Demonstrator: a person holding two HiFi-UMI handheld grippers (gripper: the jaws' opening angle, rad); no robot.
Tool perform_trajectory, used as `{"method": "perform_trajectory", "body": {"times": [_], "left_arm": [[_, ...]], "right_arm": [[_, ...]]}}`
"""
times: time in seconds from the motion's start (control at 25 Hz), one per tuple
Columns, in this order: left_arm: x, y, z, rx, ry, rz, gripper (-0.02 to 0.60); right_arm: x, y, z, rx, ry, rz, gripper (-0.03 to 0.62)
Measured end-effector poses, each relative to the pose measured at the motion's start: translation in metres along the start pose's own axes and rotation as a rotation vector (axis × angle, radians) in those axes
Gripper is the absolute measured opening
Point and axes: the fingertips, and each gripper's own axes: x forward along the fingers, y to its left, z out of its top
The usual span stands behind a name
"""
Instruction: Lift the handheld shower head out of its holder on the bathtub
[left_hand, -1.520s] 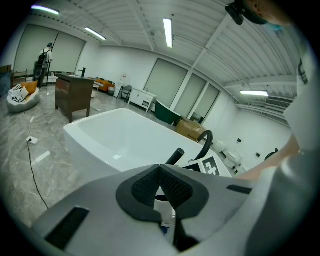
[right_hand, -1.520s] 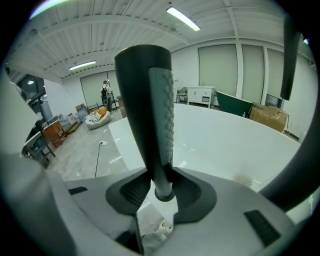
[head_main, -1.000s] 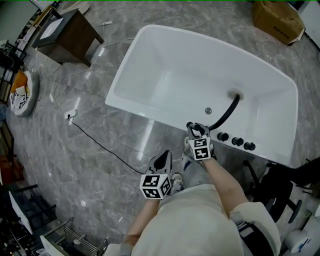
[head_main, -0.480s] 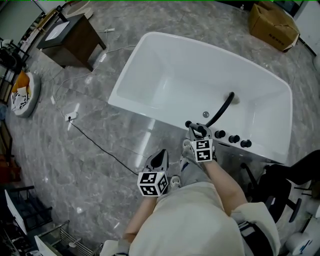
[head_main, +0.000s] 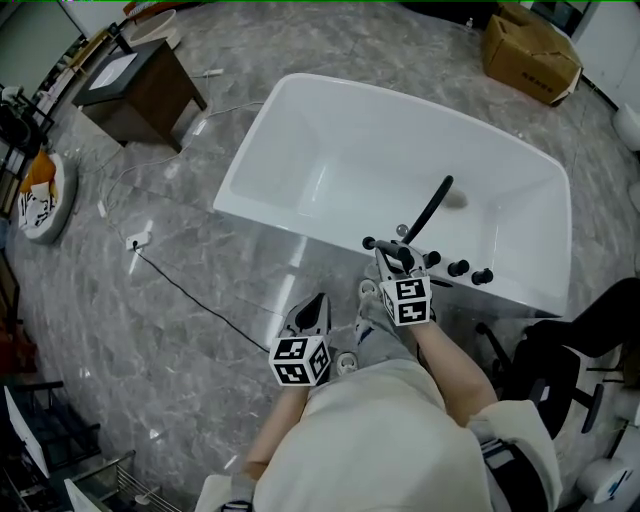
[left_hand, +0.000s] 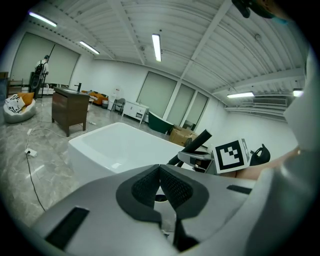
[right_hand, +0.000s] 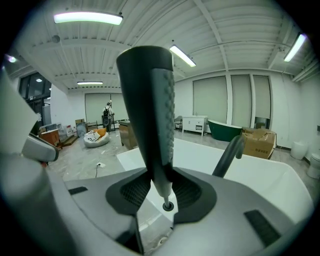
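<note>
My right gripper is shut on the dark grey handheld shower head. The head stands upright between the jaws, above the near ledge of the white bathtub. Its thin lower end hangs just over a small round fitting below. The black faucet spout rises just behind it, and black knobs sit to the right on the ledge. My left gripper hovers over the floor beside the tub's near wall. It is shut with nothing between its pads.
A dark wooden cabinet stands at the far left. A cardboard box lies beyond the tub. A black cable runs across the marble floor on the left. A black chair stands at my right.
My right gripper has risen with the shower head, drawing it up off the tub ledge. My left gripper has drifted a little down and left in the head view.
</note>
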Motion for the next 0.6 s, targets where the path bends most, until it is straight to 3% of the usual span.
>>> {"method": "perform_trajectory", "body": {"times": [0.6], "left_arm": [[-0.034,-0.018,-0.002,0.051,-0.042,-0.030,0.020]], "right_arm": [[-0.080,0.022,0.056,-0.026,-0.185,0.000,0.144]]}}
